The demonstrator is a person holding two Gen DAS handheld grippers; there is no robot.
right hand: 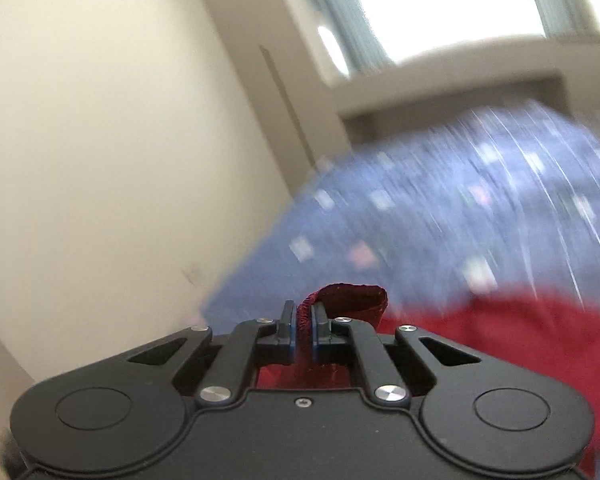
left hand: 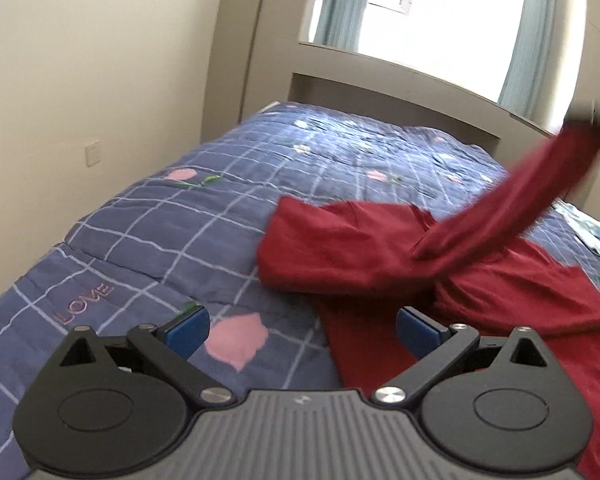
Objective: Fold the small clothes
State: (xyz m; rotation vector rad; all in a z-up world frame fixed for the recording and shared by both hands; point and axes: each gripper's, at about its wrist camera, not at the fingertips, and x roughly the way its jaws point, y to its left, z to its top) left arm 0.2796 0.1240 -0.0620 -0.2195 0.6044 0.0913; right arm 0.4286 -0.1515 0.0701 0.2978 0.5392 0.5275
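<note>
Left gripper [left hand: 301, 330] jaws spread wide, released, nothing between them, hovering low over the bed [left hand: 148, 240]. Dark red garment [left hand: 340, 240] lies on the blue checked quilt just ahead of and to the right of the left jaws, its lower part running under the right-hand blue pad [left hand: 418, 330]. One sleeve [left hand: 512, 200] lifted off the bed, stretched up and away to the far right, blurred at its top end. Right gripper [right hand: 304, 330] jaws clenched on the garment's ribbed edge [right hand: 350, 298], which curls up just past the jaw tips; more red cloth below and right of them. Right wrist view motion-blurred. Window [left hand: 440, 4] beyond the headboard [left hand: 380, 96].
</note>
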